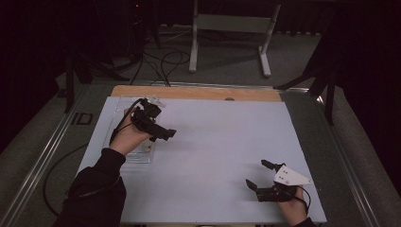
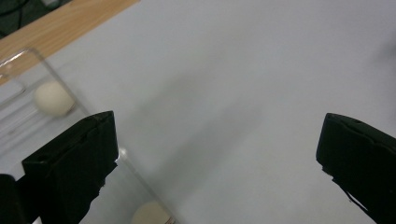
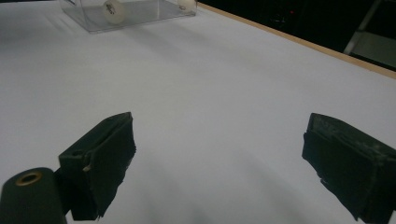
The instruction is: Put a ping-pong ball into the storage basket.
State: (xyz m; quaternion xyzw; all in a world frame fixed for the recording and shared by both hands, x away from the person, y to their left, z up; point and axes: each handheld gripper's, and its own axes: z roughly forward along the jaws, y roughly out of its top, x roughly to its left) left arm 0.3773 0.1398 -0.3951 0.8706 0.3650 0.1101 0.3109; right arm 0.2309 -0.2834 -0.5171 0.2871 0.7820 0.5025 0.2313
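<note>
A clear plastic tray [image 1: 138,157] lies on the left side of the white table [image 1: 217,142]. In the left gripper view two cream balls [image 2: 53,98] [image 2: 150,215] rest inside the tray [image 2: 28,79]. My left gripper [image 1: 161,124] hovers over the tray's right edge, and its jaws stand wide apart with nothing between them [image 2: 215,161]. My right gripper [image 1: 257,174] is near the front right of the table, open and holding nothing [image 3: 219,158]. In the right gripper view the tray [image 3: 135,17] lies far off with a marked white ball [image 3: 112,9] and another ball [image 3: 187,3].
A bare wooden strip [image 1: 198,92] runs along the table's far edge. Beyond it on the dark floor stand a white metal frame [image 1: 231,28], black stand legs [image 1: 321,78] and loose cables [image 1: 165,61]. A metal rail [image 1: 42,156] borders the table on the left.
</note>
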